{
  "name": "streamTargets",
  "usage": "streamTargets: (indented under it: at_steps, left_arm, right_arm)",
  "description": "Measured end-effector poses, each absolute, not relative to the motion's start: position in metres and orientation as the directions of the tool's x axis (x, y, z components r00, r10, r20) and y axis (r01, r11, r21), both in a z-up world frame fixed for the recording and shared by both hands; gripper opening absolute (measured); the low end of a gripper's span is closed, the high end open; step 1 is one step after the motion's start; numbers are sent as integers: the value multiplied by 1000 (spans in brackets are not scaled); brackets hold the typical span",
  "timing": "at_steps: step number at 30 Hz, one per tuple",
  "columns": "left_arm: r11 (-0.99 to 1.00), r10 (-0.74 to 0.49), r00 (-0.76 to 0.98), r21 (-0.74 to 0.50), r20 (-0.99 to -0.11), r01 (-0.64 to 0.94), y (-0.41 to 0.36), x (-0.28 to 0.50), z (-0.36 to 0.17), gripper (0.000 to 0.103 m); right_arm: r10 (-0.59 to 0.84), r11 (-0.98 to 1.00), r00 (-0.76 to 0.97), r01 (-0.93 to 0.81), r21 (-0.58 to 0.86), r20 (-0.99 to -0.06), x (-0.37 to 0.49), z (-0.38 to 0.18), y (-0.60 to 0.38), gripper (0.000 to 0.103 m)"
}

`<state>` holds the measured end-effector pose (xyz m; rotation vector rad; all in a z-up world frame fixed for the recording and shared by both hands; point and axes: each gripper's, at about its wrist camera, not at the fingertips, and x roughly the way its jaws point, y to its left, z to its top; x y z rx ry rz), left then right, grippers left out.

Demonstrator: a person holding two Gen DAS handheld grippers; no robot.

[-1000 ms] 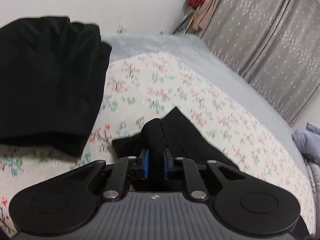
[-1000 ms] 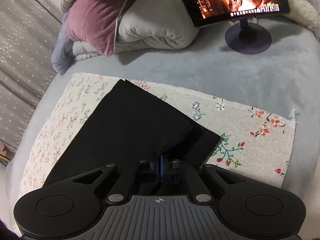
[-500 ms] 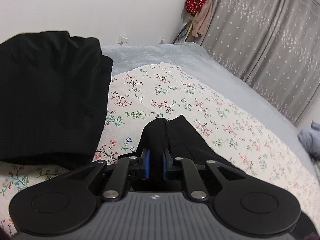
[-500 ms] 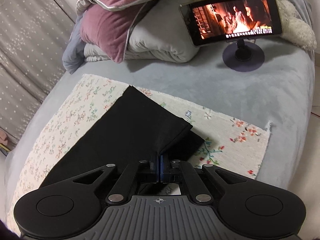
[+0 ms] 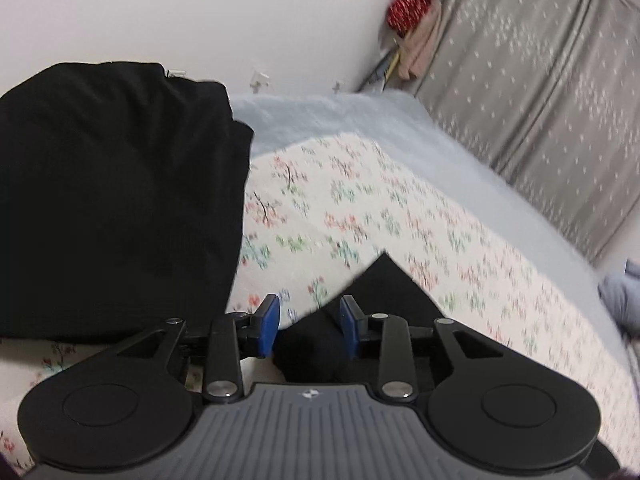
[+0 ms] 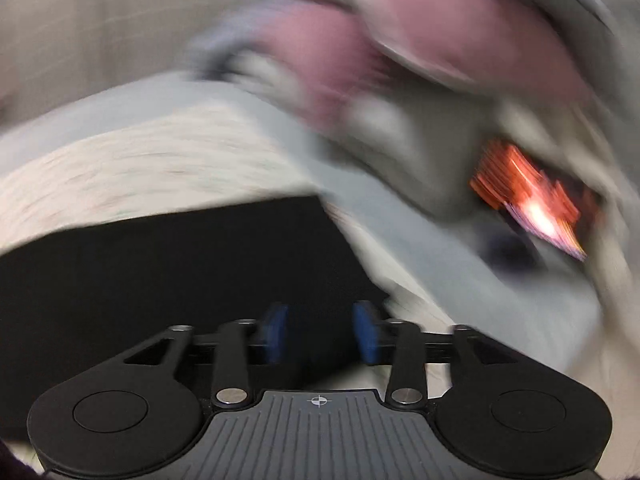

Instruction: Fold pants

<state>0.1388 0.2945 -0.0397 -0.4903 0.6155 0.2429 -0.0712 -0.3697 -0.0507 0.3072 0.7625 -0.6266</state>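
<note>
Presently: one pair of black pants [image 5: 384,300], lying folded on the floral cloth [image 5: 360,208] that covers the grey bed [image 5: 460,160]. In the left wrist view its corner points away from the camera, the long axis running back along the cloth toward the far curtain [image 5: 540,80]. One separate black garment pile [image 5: 112,200] at the cloth's left edge. Left gripper [image 5: 309,324]: jaws just opened, parted, pants fabric between the pads but not pinched. Right gripper [image 6: 320,330]: jaws just opened, parted over the pants; view badly blurred.
</note>
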Motion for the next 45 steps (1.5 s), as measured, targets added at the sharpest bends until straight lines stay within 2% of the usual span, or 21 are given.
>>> streamTargets:
  at_steps: [1,4,6,8,15,17,20,23,24,25,26,30,32,34,36,37,38,39,40,45]
  left_arm:
    - [857,65,796,-375,-602,-354,295,142,-39,34]
    - [860,15,799,-401,-601,-317,292,152,-41,35]
    - [863,-6,803,-409,-596,-297,289,160,-42,39]
    - [871,-14,807,-404,-590,-281,285,169,-43,44]
    - [935,-9,792,-286,-611,-210,265,201,-48,46]
    - [947,-36,782,-272,-622,-173,261,214,-52,56]
    - [955,-36,759,-247,-650,-166,255,229,-60,56]
    - [952,-43,749,-254,-661,-169,248,238,-68,55]
    - [954,-23,745,-238,-666,-183,245,241,-71,50]
    - [957,2,739,-214,-674,-198,242,243,-74,27]
    - [960,11,727,-196,-686,-200,240,245,-77,4]
    - [974,38,726,-137,-687,-181,229,249,-79,5]
    - [971,36,741,-151,-671,-184,230,247,-72,5]
    - [965,41,756,-171,-653,-200,235,245,-65,5]
    - [963,45,759,-174,-650,-206,239,244,-65,5]
    - [963,47,753,-172,-656,-210,240,244,-67,5]
    - [962,52,746,-169,-664,-217,242,245,-70,5]
    - [961,57,738,-164,-672,-223,242,245,-73,5]
    - [961,64,732,-157,-678,-229,244,245,-76,5]
    - [952,79,744,-171,-664,-255,253,242,-74,5]
  right_arm:
    - [-330,846,620,529,69,-712,-59,-48,-352,59]
    - [-30,942,700,259,215,-714,-17,-48,-303,59]
    - [86,965,695,121,235,-714,13,-49,-266,59]
    - [148,978,683,6,208,-715,38,-49,-229,59]
    - [383,910,624,-383,161,-681,91,-58,-103,59]
    - [438,864,596,-487,131,-673,95,-61,-67,59]
    - [465,821,596,-566,68,-654,101,-63,-24,58]
    - [481,788,605,-616,10,-634,104,-66,6,52]
    - [484,781,607,-624,-1,-631,101,-68,11,36]
    - [495,775,593,-632,13,-635,101,-68,14,20]
    - [507,772,579,-635,37,-638,102,-68,14,15]
    - [474,770,594,-638,-21,-651,96,-66,21,8]
    - [473,773,598,-634,-21,-646,94,-60,19,8]
    - [481,770,597,-638,-16,-643,92,-54,16,20]
    - [430,767,620,-634,-96,-656,87,-56,21,32]
    - [392,770,645,-620,-149,-656,87,-62,26,32]
    - [381,773,653,-613,-162,-655,88,-68,28,31]
    - [389,782,648,-608,-137,-654,89,-70,27,22]
    - [409,785,632,-612,-101,-658,91,-70,26,2]
    - [393,793,695,-587,-161,-602,74,-40,26,2]
